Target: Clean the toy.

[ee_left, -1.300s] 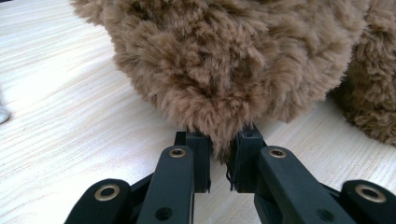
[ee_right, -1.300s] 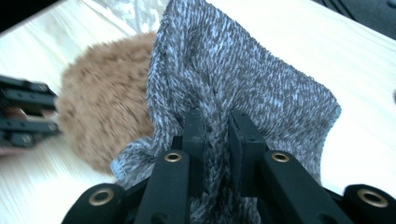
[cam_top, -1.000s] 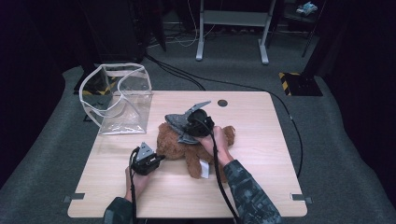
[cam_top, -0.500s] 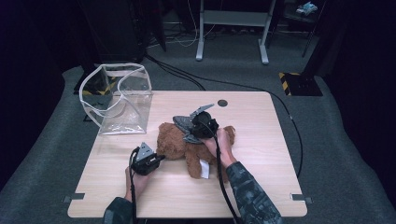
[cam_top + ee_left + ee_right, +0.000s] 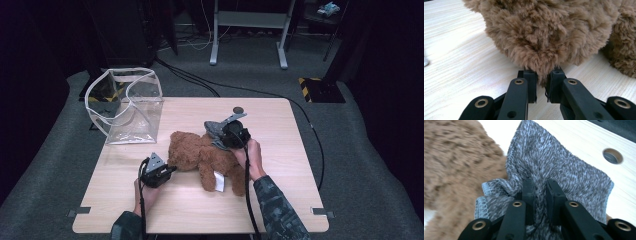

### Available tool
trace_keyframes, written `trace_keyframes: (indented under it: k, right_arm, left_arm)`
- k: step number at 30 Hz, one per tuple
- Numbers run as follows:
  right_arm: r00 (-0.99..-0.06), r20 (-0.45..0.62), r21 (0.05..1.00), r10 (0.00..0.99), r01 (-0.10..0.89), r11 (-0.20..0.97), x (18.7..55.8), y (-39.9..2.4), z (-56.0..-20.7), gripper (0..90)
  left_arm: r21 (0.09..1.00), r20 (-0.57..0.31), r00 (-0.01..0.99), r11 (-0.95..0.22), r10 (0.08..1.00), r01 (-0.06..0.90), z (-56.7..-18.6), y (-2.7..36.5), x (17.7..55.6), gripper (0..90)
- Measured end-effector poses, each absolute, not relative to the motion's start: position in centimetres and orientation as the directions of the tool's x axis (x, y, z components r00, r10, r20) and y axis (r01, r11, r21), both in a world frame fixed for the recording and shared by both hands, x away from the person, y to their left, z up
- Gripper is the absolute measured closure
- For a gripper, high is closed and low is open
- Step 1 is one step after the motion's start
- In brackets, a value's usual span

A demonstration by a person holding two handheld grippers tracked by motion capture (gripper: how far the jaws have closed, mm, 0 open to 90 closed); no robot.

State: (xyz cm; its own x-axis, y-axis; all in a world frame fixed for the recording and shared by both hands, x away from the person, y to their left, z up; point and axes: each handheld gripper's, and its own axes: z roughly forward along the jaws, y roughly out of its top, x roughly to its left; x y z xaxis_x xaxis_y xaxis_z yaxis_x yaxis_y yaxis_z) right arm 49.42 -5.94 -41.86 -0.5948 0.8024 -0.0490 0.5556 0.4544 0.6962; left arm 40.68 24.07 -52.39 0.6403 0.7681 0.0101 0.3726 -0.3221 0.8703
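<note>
The surface is pale wood, and the brown teddy bear lies flat near its middle. It's soft, light and floppy, so it will sag and swing if you lift it by one point. The plush compresses a lot, so grab a thick fold or a limb, not just fur tips.

The clear plastic bag stands open at the far left corner of the surface, well apart from the bear. It's thin and crinkly and probably tips with a light push.

The grey knit cloth, small and limp, is draped at the bear's far side. It won't hold any shape and should slide easily over the fur. Hold it by a bunched fold.

Your left gripper sits low at the bear's near-left end, jaws closed on a tuft of its fur. That pinch is shallow and may slip under a pull. Your right gripper has its jaws clamped on a fold of the cloth, above the bear.
</note>
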Motion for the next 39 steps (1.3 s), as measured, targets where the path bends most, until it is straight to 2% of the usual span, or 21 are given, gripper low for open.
trace_keyframes:
  k: [9, 13, 20, 26, 31, 39]
  right_arm:
    - [-0.524, -0.049, 0.685, 0.850, 0.602, 0.411, 49.9, -8.9, -42.5, 79.1]
    - [-0.535, -0.036, 0.718, 0.844, 0.573, 0.394, 49.9, -9.0, -41.4, 79.0]
    - [-0.634, 0.017, 0.767, 0.773, 0.504, 0.397, 49.3, -4.8, -38.7, 78.8]
    - [-0.691, -0.004, 0.752, 0.723, 0.475, 0.458, 50.0, -0.1, -39.1, 78.6]
    - [-0.694, -0.011, 0.701, 0.720, 0.507, 0.500, 50.8, 1.6, -40.7, 78.7]
    - [-0.662, -0.056, 0.639, 0.747, 0.551, 0.536, 51.7, 1.0, -41.7, 78.9]
  left_arm:
    - [0.866, 0.007, 0.641, -0.325, 0.768, 0.380, -52.4, 24.0, 40.7, 80.9]
    - [0.865, 0.014, 0.639, -0.330, 0.769, 0.378, -52.4, 24.0, 40.7, 80.9]
    - [0.865, 0.013, 0.639, -0.329, 0.769, 0.379, -52.4, 24.0, 40.7, 81.0]
    - [0.870, 0.016, 0.634, -0.323, 0.773, 0.373, -52.4, 23.9, 40.7, 80.9]
    - [0.871, 0.009, 0.632, -0.318, 0.775, 0.376, -52.5, 23.9, 40.7, 81.0]
    - [0.869, 0.015, 0.636, -0.325, 0.771, 0.373, -52.4, 23.9, 40.7, 81.0]
